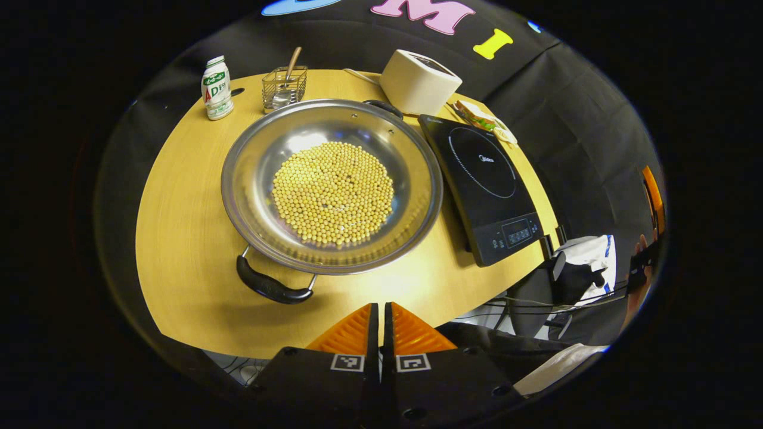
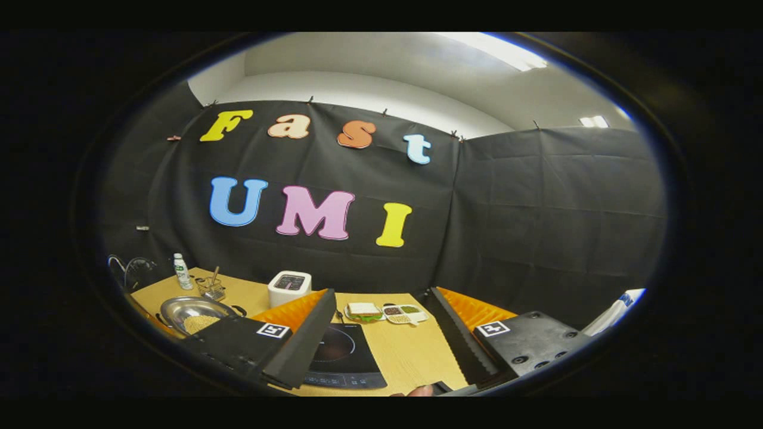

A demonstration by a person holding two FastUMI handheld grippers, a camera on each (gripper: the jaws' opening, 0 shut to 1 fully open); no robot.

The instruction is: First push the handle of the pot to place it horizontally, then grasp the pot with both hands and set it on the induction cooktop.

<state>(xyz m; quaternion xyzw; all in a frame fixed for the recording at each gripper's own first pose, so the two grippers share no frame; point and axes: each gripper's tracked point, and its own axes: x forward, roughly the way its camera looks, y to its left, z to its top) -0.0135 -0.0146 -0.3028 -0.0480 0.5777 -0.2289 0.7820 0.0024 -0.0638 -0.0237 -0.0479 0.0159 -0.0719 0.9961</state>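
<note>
Left gripper (image 1: 380,310) hovers low before the pot (image 1: 331,185), fingers pressed together on nothing; right gripper (image 2: 381,322) held level, fingers spread wide above the induction cooktop (image 2: 343,354).

Light falls from above: bright white ceiling panels (image 2: 501,50) show in the right gripper view, washed out to plain white. In the left gripper view the round steel pot (image 1: 331,185) throws pale glare off its inner wall, and its black handle (image 1: 271,286) casts a soft shadow on the yellow wooden counter (image 1: 179,238). Both views bend strongly at the rim, where the counter's edges curve and soften; the centres stay sharp.
</note>
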